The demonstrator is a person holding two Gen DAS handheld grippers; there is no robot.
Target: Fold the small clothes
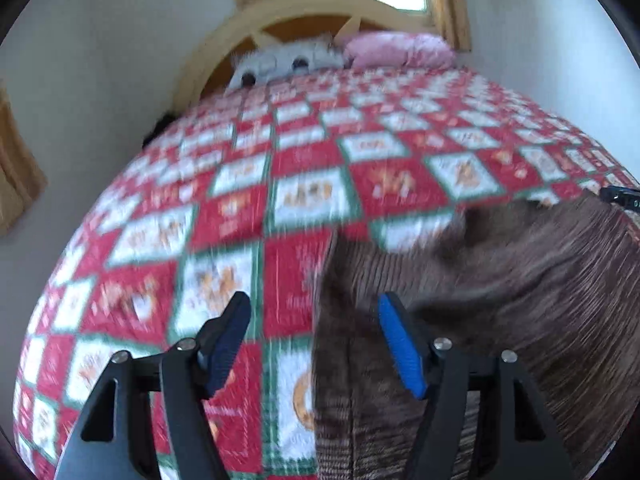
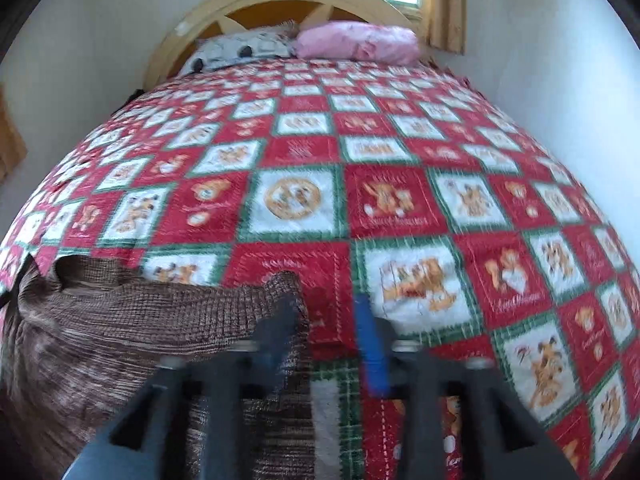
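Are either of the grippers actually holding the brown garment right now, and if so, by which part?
Neither. The left gripper stands open over the brown garment at its left edge. The right gripper is open at its right corner, pads not pinching it.

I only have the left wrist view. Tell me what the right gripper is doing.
Observer: The right gripper is open, and only the quilt shows between its fingers.
Operator: Say where the garment ends on that side.
Observer: The brown garment ends at the dark finger, which overlaps its edge. The blue finger is over bare quilt.
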